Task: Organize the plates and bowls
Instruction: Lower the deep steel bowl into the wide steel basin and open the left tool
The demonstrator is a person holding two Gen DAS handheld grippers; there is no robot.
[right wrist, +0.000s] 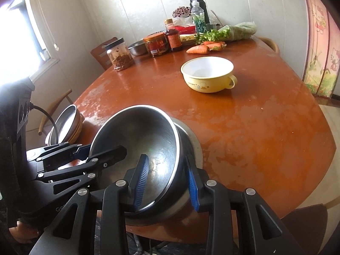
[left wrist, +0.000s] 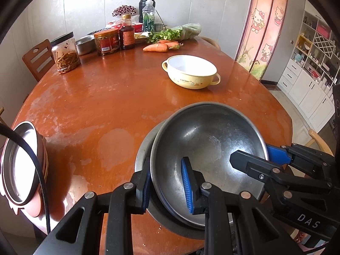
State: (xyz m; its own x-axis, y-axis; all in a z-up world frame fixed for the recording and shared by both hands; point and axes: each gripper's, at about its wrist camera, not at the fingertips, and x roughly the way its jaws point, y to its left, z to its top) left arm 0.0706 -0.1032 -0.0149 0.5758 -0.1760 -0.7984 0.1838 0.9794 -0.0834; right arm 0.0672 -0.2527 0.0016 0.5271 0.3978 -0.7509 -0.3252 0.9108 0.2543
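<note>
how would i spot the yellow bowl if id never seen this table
Start at the round wooden table. Past the steel bowl at the near edge, towards the carrots, a cream-yellow bowl stands alone on bare wood. Unlike the metal dishes, it has a white inside, two small loop handles and a cartoon print on its side.

Grey steel bowl [left wrist: 208, 148]; pale yellow bowl [left wrist: 191, 72], white inside, with a small cartoon print; worn reddish-brown worktop [left wrist: 95, 97]; orange carrots [left wrist: 156, 47]; blue-padded black fingers [left wrist: 187, 187].
</note>
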